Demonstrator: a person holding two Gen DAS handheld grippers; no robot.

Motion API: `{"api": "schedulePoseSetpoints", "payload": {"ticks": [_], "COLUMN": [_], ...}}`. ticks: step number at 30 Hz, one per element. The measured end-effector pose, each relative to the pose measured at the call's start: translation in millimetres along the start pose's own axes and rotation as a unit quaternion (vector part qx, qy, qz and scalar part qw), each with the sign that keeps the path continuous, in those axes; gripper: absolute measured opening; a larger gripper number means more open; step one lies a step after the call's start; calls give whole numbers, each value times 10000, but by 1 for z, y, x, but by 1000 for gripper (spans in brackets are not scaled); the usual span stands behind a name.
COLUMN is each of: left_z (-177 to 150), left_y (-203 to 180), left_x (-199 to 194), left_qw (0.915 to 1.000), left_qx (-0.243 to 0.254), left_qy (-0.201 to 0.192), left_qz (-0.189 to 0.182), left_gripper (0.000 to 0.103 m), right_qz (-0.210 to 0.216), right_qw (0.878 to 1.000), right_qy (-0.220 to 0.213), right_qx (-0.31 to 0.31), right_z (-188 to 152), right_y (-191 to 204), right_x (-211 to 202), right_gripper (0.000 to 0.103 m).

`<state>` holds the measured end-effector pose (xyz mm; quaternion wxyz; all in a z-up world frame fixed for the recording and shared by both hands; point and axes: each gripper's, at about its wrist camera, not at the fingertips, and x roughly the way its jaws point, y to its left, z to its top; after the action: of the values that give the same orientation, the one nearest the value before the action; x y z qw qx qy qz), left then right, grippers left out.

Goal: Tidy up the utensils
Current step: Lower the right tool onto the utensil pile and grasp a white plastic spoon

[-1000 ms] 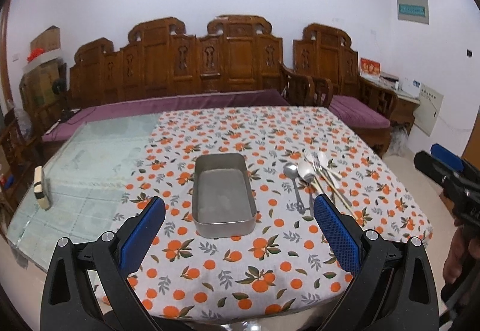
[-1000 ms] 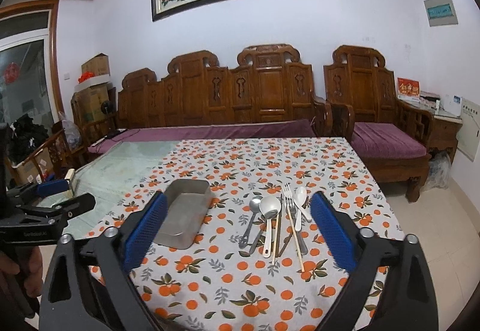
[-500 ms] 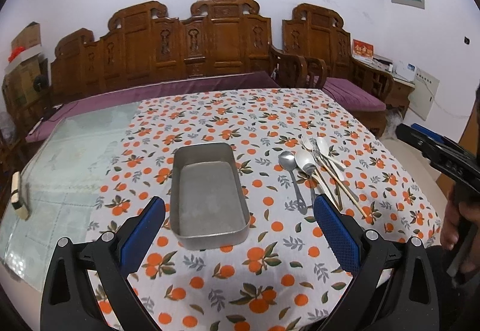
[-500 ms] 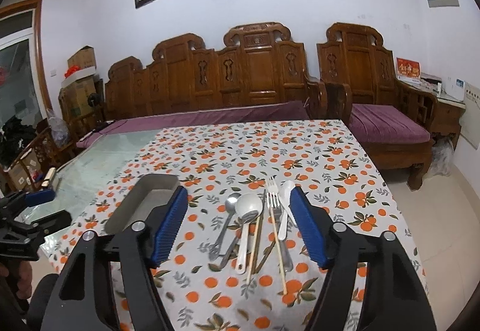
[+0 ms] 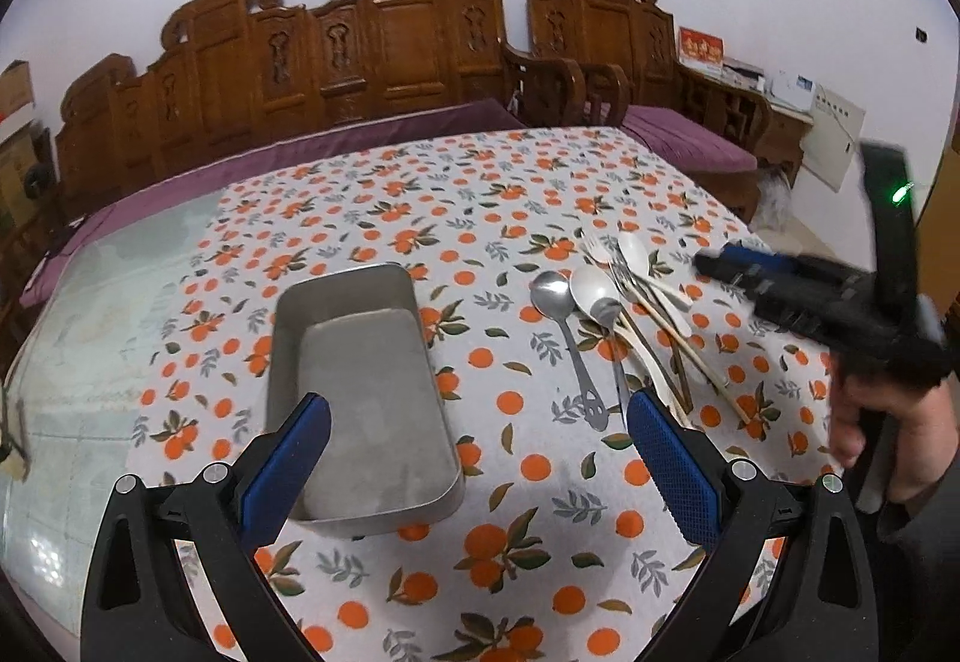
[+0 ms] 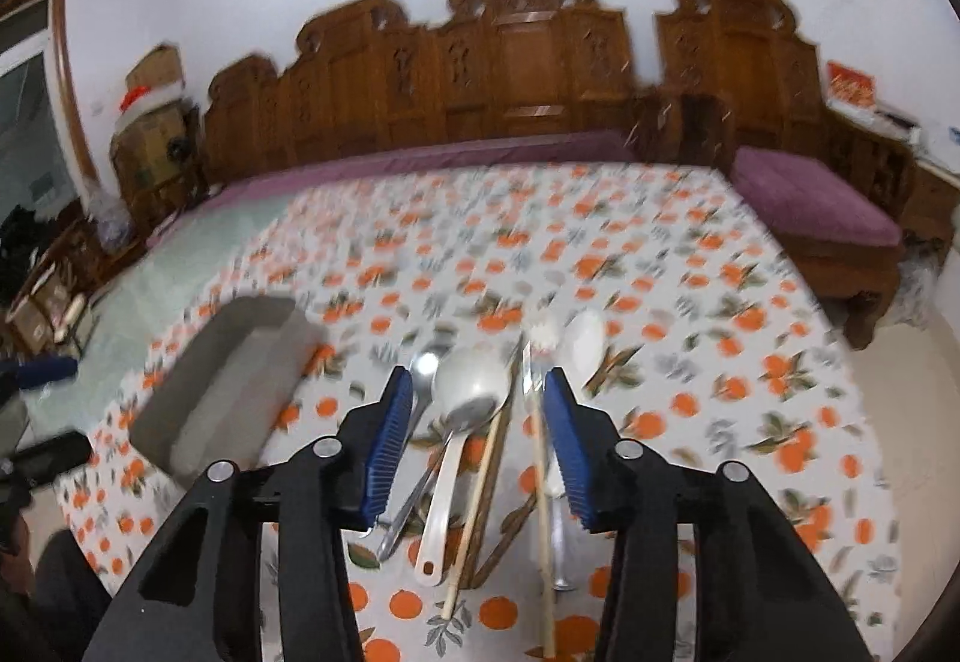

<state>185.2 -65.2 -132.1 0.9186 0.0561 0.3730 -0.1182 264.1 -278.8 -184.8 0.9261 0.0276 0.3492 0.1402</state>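
Observation:
An empty metal tray lies on the orange-print tablecloth; it also shows blurred in the right wrist view. To its right lies a pile of utensils: metal spoons, white spoons, a fork and chopsticks. My left gripper is open and empty over the tray's near right corner. My right gripper is open, narrowed, and hovers over the utensil pile, straddling a white spoon and chopsticks. It also shows in the left wrist view.
Carved wooden benches with purple cushions stand behind the table. Bare glass tabletop lies left of the cloth. The table's right edge drops to the floor.
Both grippers have moved forward and down toward the table. My right gripper has narrowed its jaws and come over the utensil pile. The left has drawn near the tray.

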Motion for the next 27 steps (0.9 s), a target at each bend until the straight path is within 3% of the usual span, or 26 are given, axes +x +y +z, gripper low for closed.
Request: {"api": "schedulePoseSetpoints", "payload": {"ticks": [8, 12, 20, 23, 27], "left_z": [0, -5, -11, -11, -10], "left_y": [-7, -10, -20, -22, -26], "left_x": [28, 35, 41, 43, 46], "left_qw": [9998, 9997, 9994, 9994, 9992], "left_qx": [18, -61, 5, 32, 108], "left_qy": [202, 244, 343, 346, 390], "left_qz": [-23, -57, -39, -8, 50], "left_gripper": [96, 96, 96, 96, 96], "right_qz": [699, 824, 913, 1012, 1003], "right_qw": [9942, 9911, 9841, 9820, 9866], "right_qy": [720, 922, 1366, 1397, 1092], "right_qx": [376, 494, 675, 770, 681], "right_z": [-23, -26, -34, -34, -24], "right_y": [-9, -10, -14, -14, -13], "right_x": [46, 60, 83, 86, 70], "right_gripper": [27, 20, 19, 12, 8]}}
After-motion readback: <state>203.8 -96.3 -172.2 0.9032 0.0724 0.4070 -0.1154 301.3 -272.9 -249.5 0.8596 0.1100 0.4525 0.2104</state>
